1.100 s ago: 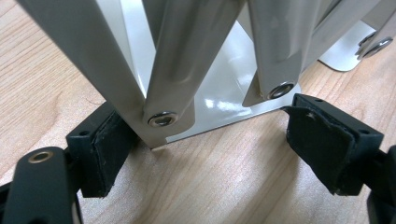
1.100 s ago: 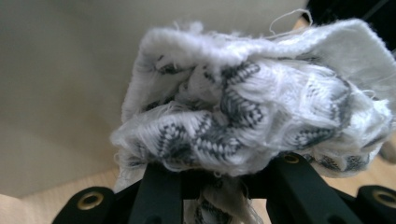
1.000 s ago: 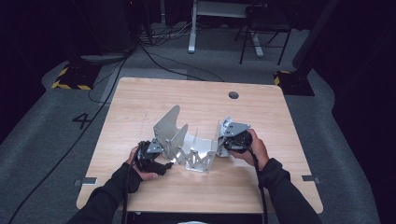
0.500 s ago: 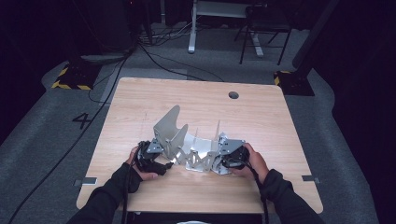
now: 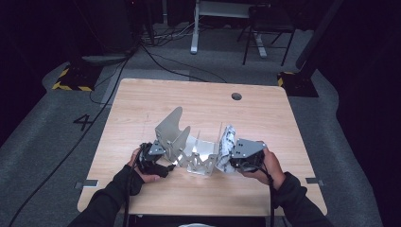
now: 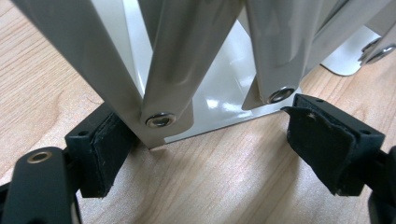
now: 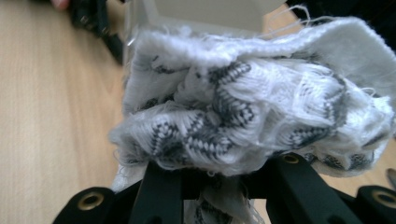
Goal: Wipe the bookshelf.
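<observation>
Your right gripper (image 5: pixel 226 160) pinched tight on bunched cloth (image 7: pixel 252 116), soft, light, frays and snags; grip thick fold. Cloth sits at right end of metal rack (image 5: pixel 198 153), mid-table (image 5: pixel 283 123). Left gripper (image 6: pixel 201 149) jaws wide, straddling rack's stiff, slippery riveted leg, not clamped.

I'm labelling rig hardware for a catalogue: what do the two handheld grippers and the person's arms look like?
Both grippers are black. The right gripper carries a grey three-cornered plate; the left gripper trails a black cable. The left gripper's fingers are blocky with worn black pads and brass-coloured eyelets. The person wears dark long sleeves.
</observation>
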Demonstrator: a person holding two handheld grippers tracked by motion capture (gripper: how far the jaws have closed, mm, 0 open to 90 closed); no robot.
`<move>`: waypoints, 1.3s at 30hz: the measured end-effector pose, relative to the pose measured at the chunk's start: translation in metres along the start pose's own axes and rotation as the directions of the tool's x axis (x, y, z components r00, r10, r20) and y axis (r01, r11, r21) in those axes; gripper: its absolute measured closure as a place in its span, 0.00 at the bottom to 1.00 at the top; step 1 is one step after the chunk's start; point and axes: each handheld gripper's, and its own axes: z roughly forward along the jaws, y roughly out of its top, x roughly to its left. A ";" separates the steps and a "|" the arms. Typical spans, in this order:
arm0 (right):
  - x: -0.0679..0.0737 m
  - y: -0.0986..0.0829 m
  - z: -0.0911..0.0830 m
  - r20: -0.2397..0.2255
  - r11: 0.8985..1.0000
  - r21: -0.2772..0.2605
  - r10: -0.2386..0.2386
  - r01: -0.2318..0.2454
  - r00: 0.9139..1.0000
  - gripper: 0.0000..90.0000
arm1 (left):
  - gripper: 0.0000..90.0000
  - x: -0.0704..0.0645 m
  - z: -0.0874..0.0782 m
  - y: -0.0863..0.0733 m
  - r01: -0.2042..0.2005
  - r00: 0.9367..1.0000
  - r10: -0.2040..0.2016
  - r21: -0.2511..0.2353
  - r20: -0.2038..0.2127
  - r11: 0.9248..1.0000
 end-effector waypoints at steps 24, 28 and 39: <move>-0.053 -0.023 0.053 0.093 0.983 0.092 0.150 -0.159 0.984 0.82 | 0.18 0.000 0.000 0.000 -0.001 1.000 0.001 0.000 0.000 1.000; -0.049 -0.030 0.061 0.075 0.979 0.117 0.158 -0.166 0.985 0.82 | 0.18 0.000 0.000 0.000 -0.001 1.000 0.001 0.000 0.000 1.000; -0.018 -0.044 0.070 -0.013 0.976 0.175 0.134 -0.130 0.991 0.81 | 0.18 0.000 0.000 0.000 -0.001 1.000 0.001 0.000 0.000 1.000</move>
